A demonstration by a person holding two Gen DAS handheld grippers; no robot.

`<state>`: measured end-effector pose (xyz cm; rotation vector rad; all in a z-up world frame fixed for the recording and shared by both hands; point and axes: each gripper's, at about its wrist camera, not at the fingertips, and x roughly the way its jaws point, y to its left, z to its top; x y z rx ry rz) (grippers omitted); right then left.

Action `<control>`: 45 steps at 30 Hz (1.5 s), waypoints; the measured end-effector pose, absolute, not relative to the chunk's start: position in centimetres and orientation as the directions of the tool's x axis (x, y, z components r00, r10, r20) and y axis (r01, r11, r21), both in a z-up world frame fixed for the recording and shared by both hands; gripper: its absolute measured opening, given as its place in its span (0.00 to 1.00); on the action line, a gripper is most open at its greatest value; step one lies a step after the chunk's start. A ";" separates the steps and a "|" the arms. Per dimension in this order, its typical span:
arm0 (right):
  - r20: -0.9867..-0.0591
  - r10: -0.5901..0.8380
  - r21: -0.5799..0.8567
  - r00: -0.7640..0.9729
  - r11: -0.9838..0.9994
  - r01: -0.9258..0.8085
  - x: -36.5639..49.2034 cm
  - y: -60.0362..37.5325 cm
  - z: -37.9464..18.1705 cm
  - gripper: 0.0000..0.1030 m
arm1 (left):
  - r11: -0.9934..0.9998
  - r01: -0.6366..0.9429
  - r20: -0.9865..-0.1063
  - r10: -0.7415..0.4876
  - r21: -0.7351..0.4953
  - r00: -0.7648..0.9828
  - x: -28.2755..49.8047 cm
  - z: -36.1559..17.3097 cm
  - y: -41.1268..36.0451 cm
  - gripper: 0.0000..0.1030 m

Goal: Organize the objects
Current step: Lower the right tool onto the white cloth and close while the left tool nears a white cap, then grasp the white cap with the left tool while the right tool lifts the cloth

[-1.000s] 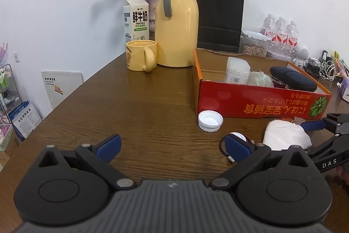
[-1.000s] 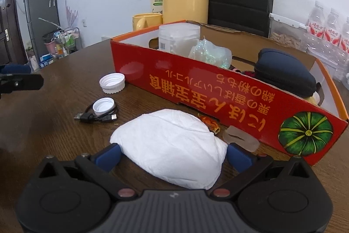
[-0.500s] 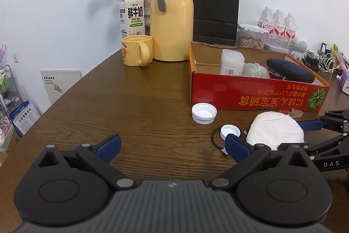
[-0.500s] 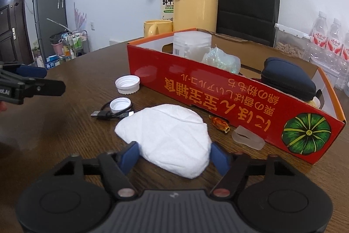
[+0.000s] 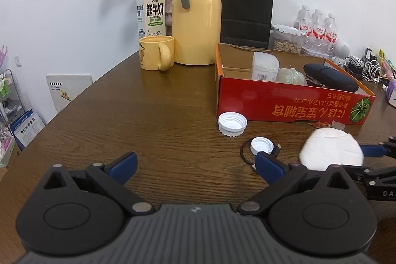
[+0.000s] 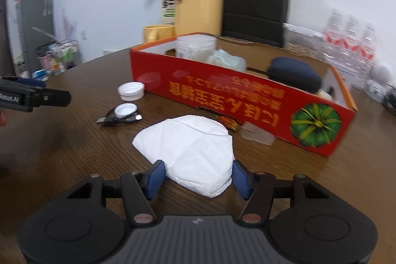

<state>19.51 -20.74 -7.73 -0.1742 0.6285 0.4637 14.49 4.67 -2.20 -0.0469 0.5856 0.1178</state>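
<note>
Gleaming brown table (image 5: 158, 115) — white wall (image 5: 61, 4).

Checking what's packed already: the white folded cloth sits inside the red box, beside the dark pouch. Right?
Not quite. The white folded cloth lies on the table in front of the red box, as the right wrist view shows. The dark pouch is inside.
</note>
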 end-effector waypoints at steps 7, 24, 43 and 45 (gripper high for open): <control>-0.555 0.375 0.045 0.742 0.905 -0.423 17.5 -22.3 -6.8 0.86 | 0.992 -0.122 -0.548 0.090 -0.021 0.831 14.3 -2.0 5.0 1.00; -0.651 0.478 0.021 0.589 0.787 -0.616 23.3 -20.2 -8.2 0.97 | 0.986 -0.166 -0.548 0.132 -0.012 0.826 13.3 -1.8 6.3 1.00; -0.541 0.398 0.010 0.741 0.884 -0.468 20.5 -22.3 -7.0 0.73 | 1.000 0.011 -0.592 0.002 0.019 0.806 17.1 -3.9 1.3 1.00; -0.528 0.390 0.010 0.754 0.891 -0.454 20.2 -22.5 -6.8 0.74 | 0.998 0.037 -0.592 -0.003 0.045 0.806 17.6 -4.3 0.3 1.00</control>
